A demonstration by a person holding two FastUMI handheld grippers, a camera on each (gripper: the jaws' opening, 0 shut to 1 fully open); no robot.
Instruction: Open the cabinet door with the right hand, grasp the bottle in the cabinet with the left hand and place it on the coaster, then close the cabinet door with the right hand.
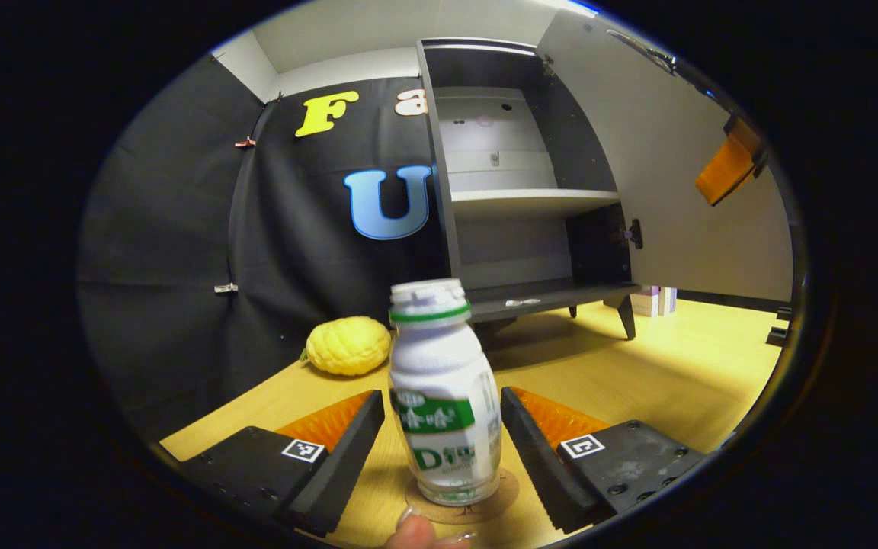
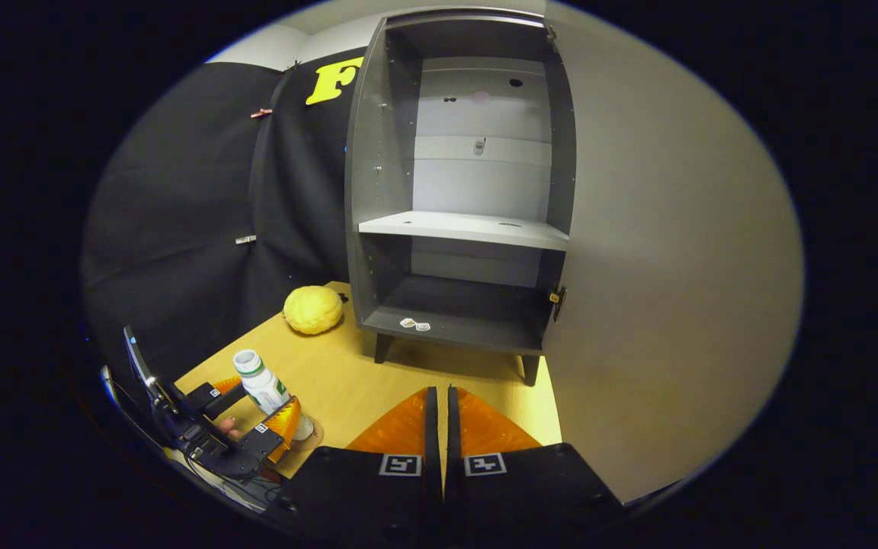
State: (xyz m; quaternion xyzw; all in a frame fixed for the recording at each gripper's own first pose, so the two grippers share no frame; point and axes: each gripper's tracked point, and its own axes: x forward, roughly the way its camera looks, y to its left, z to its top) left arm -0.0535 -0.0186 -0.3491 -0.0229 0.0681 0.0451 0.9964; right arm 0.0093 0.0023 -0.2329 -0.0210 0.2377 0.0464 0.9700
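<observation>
Two hand-held grippers work a booth counter (image 1: 675,374) where the yogurt-drink bottle (image 1: 444,393) now stands on the round coaster (image 1: 501,496), well clear of the grey cabinet (image 2: 454,191). The left hand-held gripper (image 1: 443,435) has its fingers spread to either side of the bottle, a gap visible on both flanks, so nothing clamps it. The right hand-held gripper (image 2: 439,427) waits with its fingers pressed together on nothing, beside the cabinet door (image 2: 668,252), which hangs wide open. A yellow knobbly fruit (image 2: 312,309) sits near the cabinet's left leg.

The placing looks done; closing the door remains. The bottle appears to lean slightly in the left gripper view, though the lens may exaggerate that; a finger brushing it on withdrawal could tip it off the coaster. The door's outer face and any handle are hidden from both cameras, and much of the coaster is covered by the bottle. A fingertip (image 1: 412,530) at the lower edge is cut off.
</observation>
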